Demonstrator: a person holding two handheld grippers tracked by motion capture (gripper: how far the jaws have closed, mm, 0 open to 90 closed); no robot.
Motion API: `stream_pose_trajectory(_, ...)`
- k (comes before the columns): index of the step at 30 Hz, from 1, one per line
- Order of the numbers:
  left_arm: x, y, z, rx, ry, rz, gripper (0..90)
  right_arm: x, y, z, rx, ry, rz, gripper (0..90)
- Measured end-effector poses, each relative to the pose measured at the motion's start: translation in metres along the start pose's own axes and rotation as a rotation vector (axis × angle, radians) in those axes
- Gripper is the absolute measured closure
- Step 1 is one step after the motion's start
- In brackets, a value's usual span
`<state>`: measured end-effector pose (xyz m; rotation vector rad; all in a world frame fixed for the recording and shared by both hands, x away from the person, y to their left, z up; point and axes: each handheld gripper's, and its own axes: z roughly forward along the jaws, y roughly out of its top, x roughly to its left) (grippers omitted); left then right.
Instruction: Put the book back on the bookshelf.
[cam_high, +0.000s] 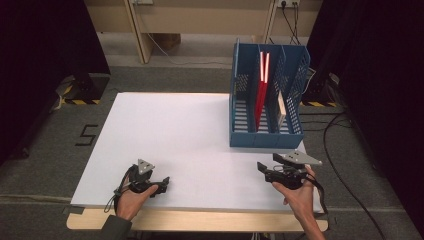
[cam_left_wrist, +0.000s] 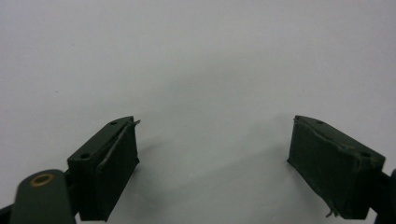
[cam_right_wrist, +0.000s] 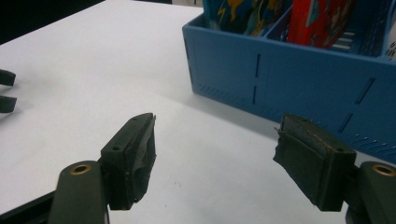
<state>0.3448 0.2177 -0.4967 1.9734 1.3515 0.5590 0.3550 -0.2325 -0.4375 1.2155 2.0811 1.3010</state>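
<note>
A blue file rack with three slots stands at the back right of the white table. A red book leans in its middle slot and a thinner pale book stands in the right one. In the right gripper view the rack's front wall is close ahead, with a book with a colourful cover and the red book above it. My right gripper is open just in front of the rack, nothing between its jaws. My left gripper rests open near the front left edge, over bare tabletop.
Black curtains hang on both sides. Cables run over the grey floor at the right, and a wooden desk frame stands behind the table. The other gripper's tips show at the far left of the right gripper view.
</note>
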Motion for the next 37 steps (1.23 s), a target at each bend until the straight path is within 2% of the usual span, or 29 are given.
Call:
stream_pose_trajectory(2, 0.0, 0.0, 0.0, 0.0, 0.0, 0.0, 14.8, 0.002, -0.003, 0.001, 0.009, 0.003, -0.012, 28.2)
stream_pose_trajectory(4, 0.0, 0.0, 0.0, -0.002, -0.001, 0.0, 14.8, 0.007, -0.007, 0.0, 0.004, -0.004, -0.047, 28.2)
stream_pose_trajectory(8, 0.0, 0.0, 0.0, -0.002, -0.002, 0.0, 14.8, 0.013, -0.012, -0.002, 0.007, 0.014, -0.07, 27.6)
stream_pose_trajectory(16, 0.0, 0.0, 0.0, -0.001, 0.0, 0.001, 14.8, 0.018, -0.02, -0.002, 0.067, -0.007, -0.131, 26.3)
stream_pose_trajectory(18, 0.0, 0.0, -0.001, -0.002, -0.001, 0.0, 14.8, 0.017, -0.024, -0.001, 0.076, 0.006, -0.115, 26.8)
stream_pose_trajectory(22, 0.0, 0.0, -0.001, 0.0, -0.001, 0.006, 14.8, 0.011, -0.031, -0.001, 0.098, -0.009, -0.107, 26.6)
stream_pose_trajectory(24, -0.001, 0.0, 0.0, 0.004, -0.002, 0.008, 14.8, 0.011, -0.033, 0.0, 0.098, 0.011, -0.086, 26.7)
stream_pose_trajectory(29, -0.001, 0.0, 0.0, 0.003, 0.0, 0.011, 14.8, 0.009, -0.042, 0.005, 0.15, 0.014, -0.084, 26.7)
stream_pose_trajectory(33, -0.001, -0.001, 0.0, 0.005, 0.0, 0.009, 14.8, 0.009, -0.044, 0.008, 0.182, -0.005, -0.107, 26.1)
stream_pose_trajectory(37, -0.001, -0.001, -0.001, 0.006, 0.0, 0.013, 14.8, 0.01, -0.046, 0.011, 0.191, -0.017, -0.119, 26.1)
